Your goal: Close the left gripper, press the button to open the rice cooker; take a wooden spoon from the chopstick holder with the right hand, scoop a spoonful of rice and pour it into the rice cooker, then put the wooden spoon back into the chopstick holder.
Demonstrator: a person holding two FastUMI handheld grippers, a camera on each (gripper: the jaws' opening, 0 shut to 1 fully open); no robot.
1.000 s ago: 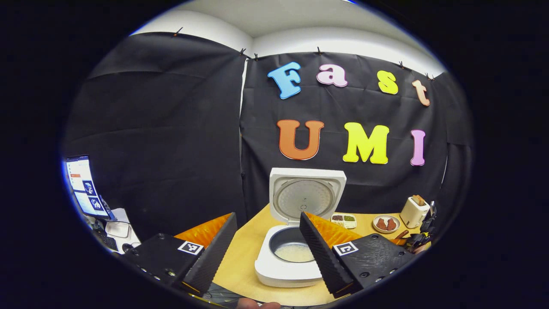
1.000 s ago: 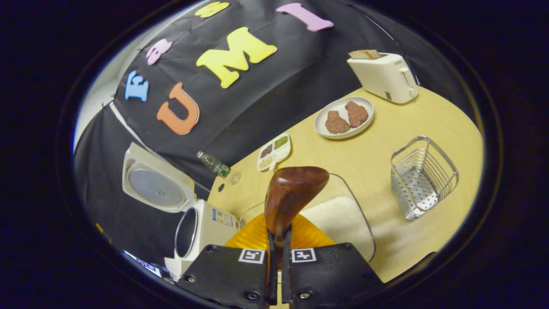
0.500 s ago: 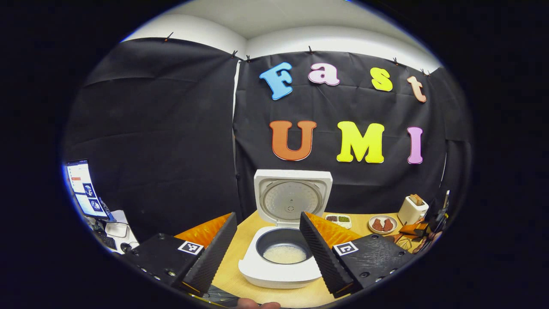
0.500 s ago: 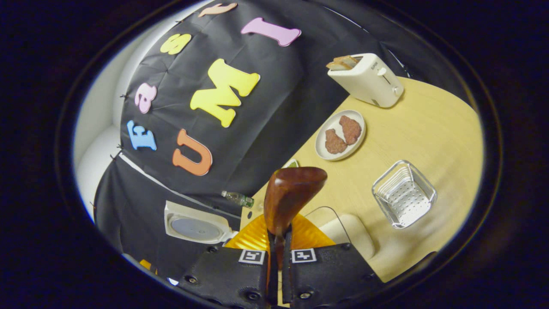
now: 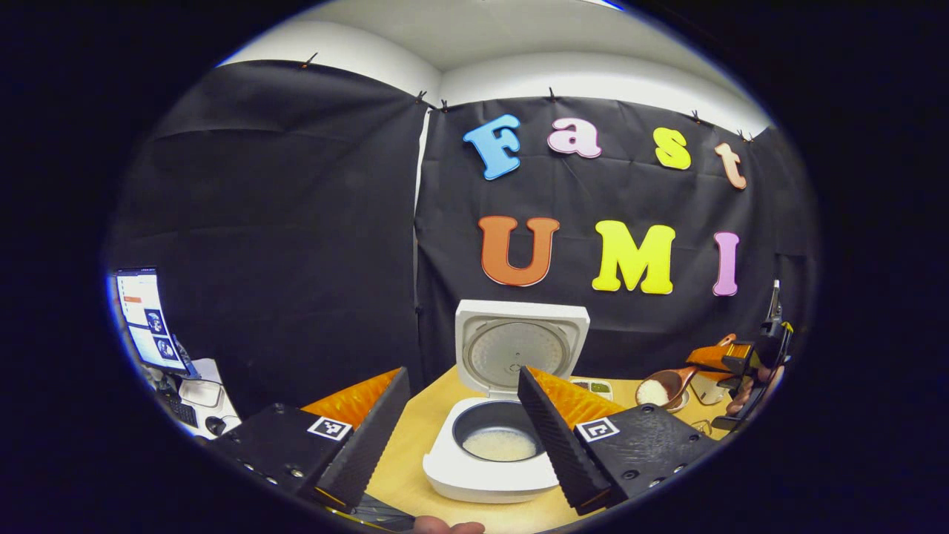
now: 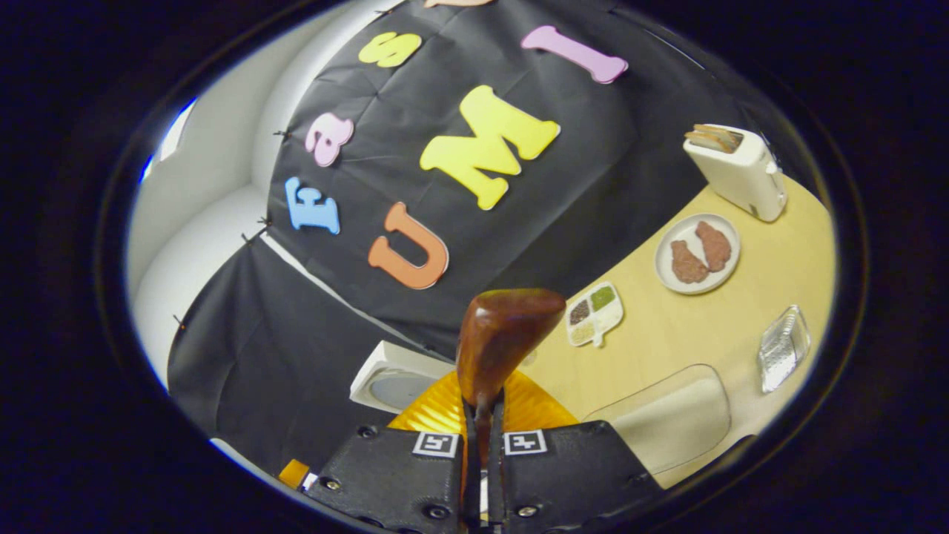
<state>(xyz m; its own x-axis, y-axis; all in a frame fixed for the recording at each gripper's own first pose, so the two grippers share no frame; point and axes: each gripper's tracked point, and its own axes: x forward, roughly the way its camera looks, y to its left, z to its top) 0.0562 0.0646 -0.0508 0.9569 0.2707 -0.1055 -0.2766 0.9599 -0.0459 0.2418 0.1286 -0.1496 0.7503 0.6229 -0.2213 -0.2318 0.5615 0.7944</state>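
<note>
Wooden and dark brown, the spoon (image 6: 504, 337) stands straight up from the right tongs (image 6: 482, 445), whose two fingers are pressed narrow on its handle, the back of its bowl facing the right gripper view. In the left gripper view the same spoon (image 5: 665, 387) hangs in the air at the far right, its bowl heaped with white rice (image 5: 652, 392), held by the right tongs (image 5: 734, 362) and a hand (image 5: 749, 389) behind them, off to the right of the rice cooker (image 5: 495, 452) and not yet over it. The cooker is white and sits on the pale wood desk (image 5: 415, 452) with its lid (image 5: 519, 348) standing open and upright against the black cloth; its dark inner pot (image 5: 495, 434) has a layer of white rice in the bottom. The left tongs (image 5: 463, 437) are spread wide and hold nothing, their fingers framing the cooker from the near side. In the right gripper view the desk (image 6: 712, 334) carries a clear tub of rice (image 6: 667, 419) near the tongs, a wire chopstick holder (image 6: 782, 347) just beyond it, a small divided dish (image 6: 594, 314), a white plate (image 6: 697, 254) with two brown pieces, and a white toaster (image 6: 738, 170) with bread in it by the cloth. A lit monitor (image 5: 144, 319) stands at the far left of the left gripper view.
</note>
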